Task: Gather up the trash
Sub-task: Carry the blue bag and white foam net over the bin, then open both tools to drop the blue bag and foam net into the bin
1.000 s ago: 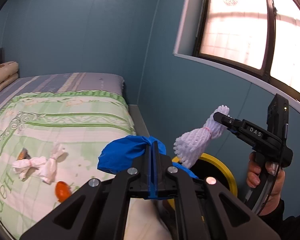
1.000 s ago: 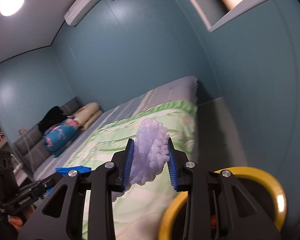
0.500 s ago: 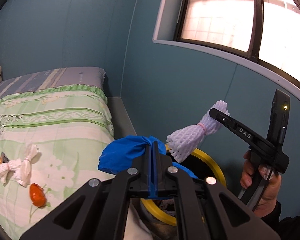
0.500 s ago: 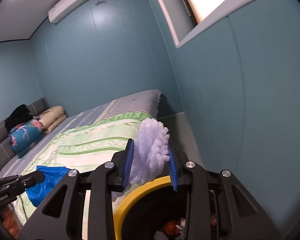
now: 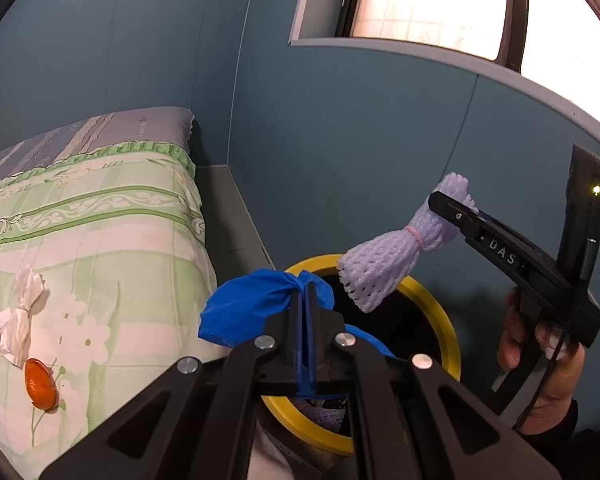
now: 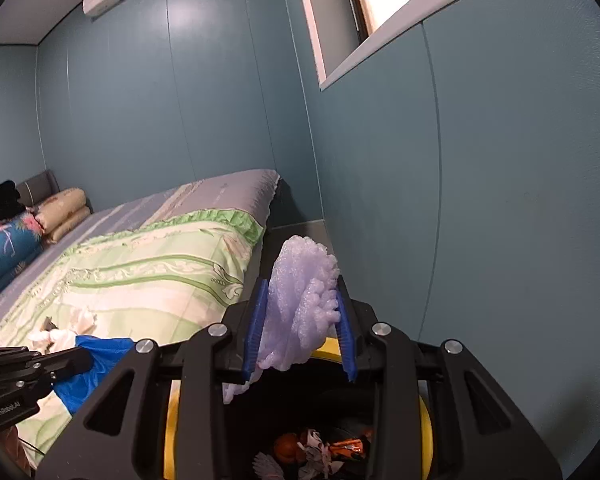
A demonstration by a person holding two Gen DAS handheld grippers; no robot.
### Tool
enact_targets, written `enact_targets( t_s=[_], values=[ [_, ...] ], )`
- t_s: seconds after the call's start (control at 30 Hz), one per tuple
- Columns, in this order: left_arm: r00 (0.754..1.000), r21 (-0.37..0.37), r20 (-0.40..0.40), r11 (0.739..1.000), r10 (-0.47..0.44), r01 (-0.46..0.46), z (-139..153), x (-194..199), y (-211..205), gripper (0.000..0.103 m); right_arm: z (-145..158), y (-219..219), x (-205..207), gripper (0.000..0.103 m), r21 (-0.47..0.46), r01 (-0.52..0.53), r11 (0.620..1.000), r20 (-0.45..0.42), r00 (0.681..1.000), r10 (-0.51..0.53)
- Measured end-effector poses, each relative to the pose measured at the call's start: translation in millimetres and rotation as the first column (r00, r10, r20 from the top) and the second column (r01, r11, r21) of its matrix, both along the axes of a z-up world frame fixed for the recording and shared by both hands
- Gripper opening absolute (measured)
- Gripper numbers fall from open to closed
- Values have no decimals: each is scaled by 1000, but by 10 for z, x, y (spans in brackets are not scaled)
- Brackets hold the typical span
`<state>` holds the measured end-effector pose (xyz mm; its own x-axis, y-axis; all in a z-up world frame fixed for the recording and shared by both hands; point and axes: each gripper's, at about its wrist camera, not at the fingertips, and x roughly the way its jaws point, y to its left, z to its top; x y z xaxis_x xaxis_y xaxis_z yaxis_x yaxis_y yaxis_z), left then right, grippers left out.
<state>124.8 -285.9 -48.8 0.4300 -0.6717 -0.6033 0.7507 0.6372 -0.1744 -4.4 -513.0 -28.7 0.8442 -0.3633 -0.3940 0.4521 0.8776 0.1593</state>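
Observation:
My left gripper (image 5: 306, 300) is shut on a crumpled blue plastic bag (image 5: 256, 306), held over the near rim of a yellow-rimmed trash bin (image 5: 444, 316). My right gripper (image 6: 300, 312) is shut on a white foam fruit net (image 6: 302, 300); in the left wrist view the net (image 5: 384, 266) hangs above the bin opening. The right wrist view shows the bin (image 6: 426, 420) below, with trash inside, and the blue bag (image 6: 96, 364) at lower left. Crumpled white tissue (image 5: 14, 320) and an orange peel (image 5: 40, 384) lie on the bed.
The bed with a green floral quilt (image 5: 100, 240) fills the left. A teal wall (image 5: 360, 140) and a window sill stand close behind the bin. Pillows (image 6: 28, 228) lie at the bed's far end.
Both grippers moved right, away from the bed, and now hold their items over the bin. The bin has come into fuller view. Both grips are unchanged.

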Motion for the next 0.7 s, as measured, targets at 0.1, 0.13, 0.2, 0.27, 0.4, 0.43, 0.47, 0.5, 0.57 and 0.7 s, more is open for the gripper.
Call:
enact_targets(
  t_s=[0.1, 0.13, 0.2, 0.27, 0.4, 0.43, 0.47, 0.5, 0.57, 0.7],
  values=[
    [1000, 10, -9, 1000, -13, 13, -63, -9, -70, 2, -26, 20, 18, 32, -12, 8, 1000, -13, 1000, -8],
    [1000, 13, -11, 1000, -16, 16, -81, -13, -91, 2, -37, 10, 30, 32, -14, 8, 1000, -19, 1000, -8],
    [999, 16, -25, 1000, -25, 26, -123, -15, -122, 2, -37, 18, 4, 32, -17, 10, 1000, -24, 1000, -10],
    [999, 23, -28, 999, -28, 29, -152, -13, -146, 2, -52, 26, 12, 32, -25, 14, 1000, -35, 999, -15],
    [998, 32, -55, 999, -35, 37, -240, -2, -156, 2, -68, 54, 28, 32, -30, 9, 1000, -43, 999, -10],
    [997, 33, -61, 999, -38, 40, -255, 1, -158, 2, -70, 61, 30, 32, -34, 9, 999, -42, 999, -10],
    [997, 35, -67, 998, -41, 43, -266, 7, -166, 2, -71, 67, 32, 32, -38, 10, 999, -42, 999, -11],
    [997, 36, -68, 998, -43, 46, -274, -1, -170, 2, -65, 98, 37, 32, -41, 12, 999, -43, 999, -13],
    [996, 38, -66, 998, -53, 56, -274, -32, -181, 2, -68, 87, 41, 32, -40, 14, 999, -43, 999, -16],
    [996, 38, -63, 997, -70, 73, -270, -61, -191, 2, -69, 56, 28, 37, -38, 23, 999, -44, 999, -25]
  ],
)
